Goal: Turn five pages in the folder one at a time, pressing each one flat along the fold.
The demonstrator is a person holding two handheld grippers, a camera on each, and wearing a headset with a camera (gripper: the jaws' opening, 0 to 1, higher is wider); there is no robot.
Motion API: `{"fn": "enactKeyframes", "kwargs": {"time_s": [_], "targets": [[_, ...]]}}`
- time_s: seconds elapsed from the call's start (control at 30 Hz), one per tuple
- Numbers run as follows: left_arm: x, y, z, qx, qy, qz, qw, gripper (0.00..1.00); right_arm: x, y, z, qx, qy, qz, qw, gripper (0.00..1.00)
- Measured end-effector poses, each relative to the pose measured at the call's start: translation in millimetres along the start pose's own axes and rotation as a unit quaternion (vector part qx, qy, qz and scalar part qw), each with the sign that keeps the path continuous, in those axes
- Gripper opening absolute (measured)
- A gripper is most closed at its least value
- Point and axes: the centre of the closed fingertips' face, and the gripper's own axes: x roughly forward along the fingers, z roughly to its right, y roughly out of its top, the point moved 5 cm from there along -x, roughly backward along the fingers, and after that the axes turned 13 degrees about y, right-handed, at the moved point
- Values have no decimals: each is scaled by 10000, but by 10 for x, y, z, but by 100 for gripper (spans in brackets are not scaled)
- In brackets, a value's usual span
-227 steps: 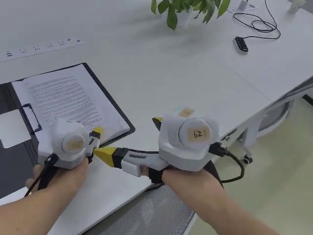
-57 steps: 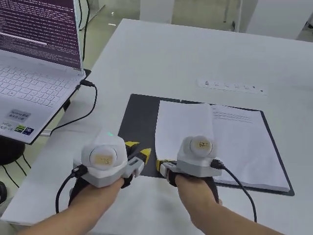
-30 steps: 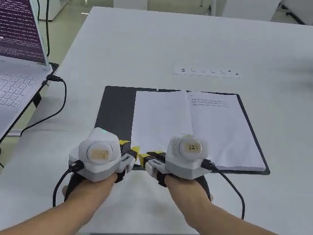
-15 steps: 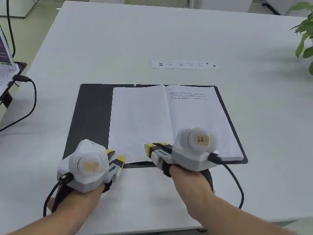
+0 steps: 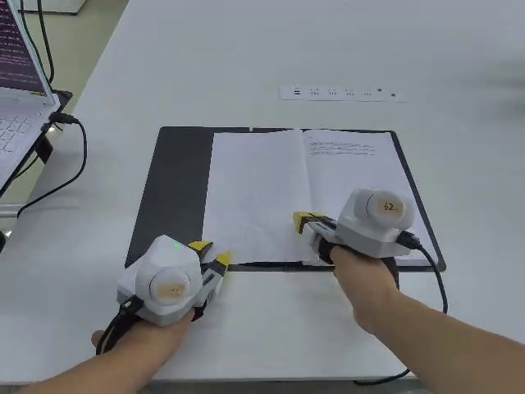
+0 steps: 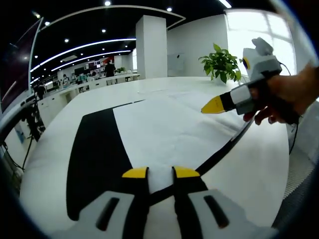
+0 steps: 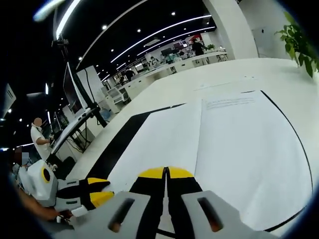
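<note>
Folder [image 5: 174, 197] lies open, flat on counter [image 5: 205, 66]. Right tongs [image 5: 305, 220] pinched together, empty, at the fold's bottom end. Left tongs [image 5: 211, 252] slightly parted by the left page [image 5: 254, 189] bottom edge. Risk: nipping several sheets at once, or dragging and creasing the paper.

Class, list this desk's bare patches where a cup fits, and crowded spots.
Free: beyond white power strip; right of the open black folder. Crowded: its near edge, left tongs and right tongs; far left, white laptop, black cable.

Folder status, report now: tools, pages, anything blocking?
Left tool open at near edge of folder. Right tool shut, tips by the fold. It lies open, flat. Nothing on the pages.
</note>
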Motion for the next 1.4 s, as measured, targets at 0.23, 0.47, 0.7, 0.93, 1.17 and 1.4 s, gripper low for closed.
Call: {"fn": "enactKeyframes", "kwargs": {"time_s": [0.23,0.47,0.7,0.93,1.17,1.4], "targets": [[-8,5,0,-48,82,-10,10000,17,141,57,211,-140,-65,-112,9998,0],[-2,5,-6,-71,141,-6,9999,17,254,123,285,-313,-78,-138,9994,0],[-1,2,-9,-102,148,13,9998,17,345,215,401,-435,-129,-69,9989,0],[-6,-2,-5,-116,163,19,9998,17,397,284,360,-487,-108,-19,9988,0],[-10,-6,1,-114,171,37,9998,17,481,367,350,-563,-80,44,9984,0],[4,-18,-2,-115,179,46,9998,17,559,459,477,-472,-159,126,9987,0]]}}
